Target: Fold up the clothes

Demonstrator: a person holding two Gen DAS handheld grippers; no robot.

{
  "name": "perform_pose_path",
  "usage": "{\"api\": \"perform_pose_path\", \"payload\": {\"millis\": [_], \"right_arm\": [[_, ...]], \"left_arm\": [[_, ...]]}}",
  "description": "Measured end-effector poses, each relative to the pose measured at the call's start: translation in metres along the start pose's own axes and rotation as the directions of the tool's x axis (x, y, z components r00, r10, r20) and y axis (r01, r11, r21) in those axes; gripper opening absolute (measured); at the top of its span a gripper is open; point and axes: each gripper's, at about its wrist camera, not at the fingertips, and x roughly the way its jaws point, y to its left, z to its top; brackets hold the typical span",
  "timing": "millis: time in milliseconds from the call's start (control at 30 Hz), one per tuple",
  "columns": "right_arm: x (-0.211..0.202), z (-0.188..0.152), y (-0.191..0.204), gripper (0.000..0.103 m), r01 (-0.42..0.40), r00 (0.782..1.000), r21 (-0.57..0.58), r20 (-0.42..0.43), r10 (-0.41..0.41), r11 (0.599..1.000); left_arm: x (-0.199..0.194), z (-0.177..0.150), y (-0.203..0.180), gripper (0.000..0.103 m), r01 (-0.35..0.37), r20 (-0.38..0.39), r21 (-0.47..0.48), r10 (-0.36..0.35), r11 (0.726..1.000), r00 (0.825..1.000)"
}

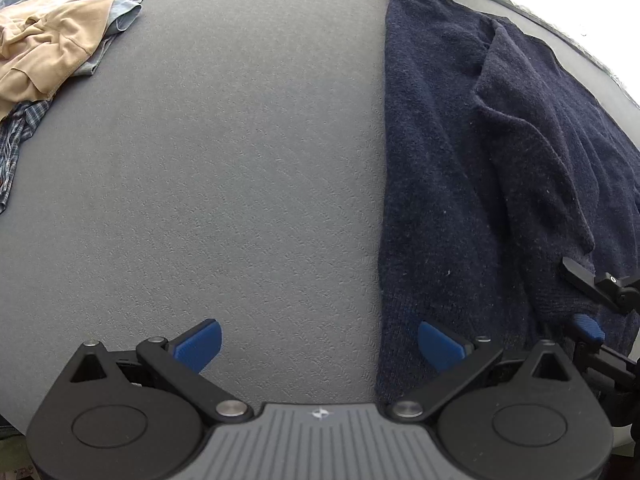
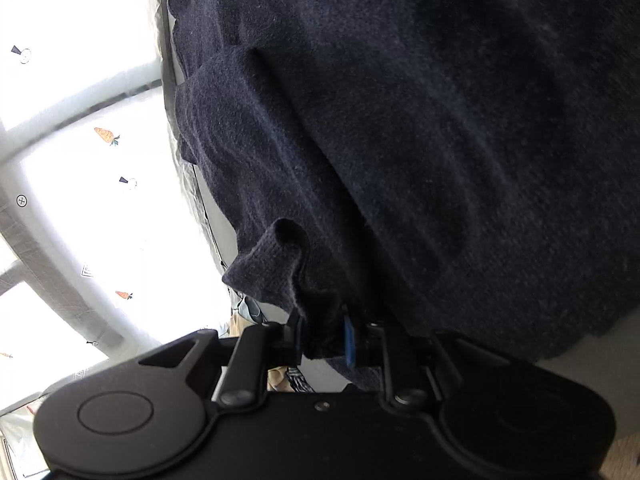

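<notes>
your navy knit sweater [image 1: 472, 152] lies along the right side of the grey table [image 1: 248, 168], one panel already doubled over itself. risk: the thick knit may slide from a shallow pinch as you carry the fold, or drag the layers beneath askew, since only a bunched edge is caught. your right gripper [image 2: 324, 336] is clamped narrow on that bunched sweater edge. your left gripper [image 1: 319, 344] stands wide, holding nothing, one blue pad [image 1: 438, 344] over the sweater's left border, the other over bare table. a heap of tan, grey and plaid clothes [image 1: 52, 52] waits far left.
</notes>
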Motion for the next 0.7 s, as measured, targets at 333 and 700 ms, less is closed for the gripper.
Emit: {"api": "perform_pose_path", "payload": {"millis": [333,700], "right_arm": [[-0.024,-0.010,0.015,0.040,-0.026,0.999,-0.014,-0.024,0.025,1.000],[-0.052,-0.005,0.050,0.015,-0.175,0.972,-0.068,0.144,0.183,0.982]], "left_arm": [[0.000,-0.007,-0.013,0.103,0.002,-0.006,0.019,-0.002,1.000,1.000],[-0.003,-0.011,-0.018,0.103,-0.005,-0.008,0.045,0.005,0.999,1.000]]}}
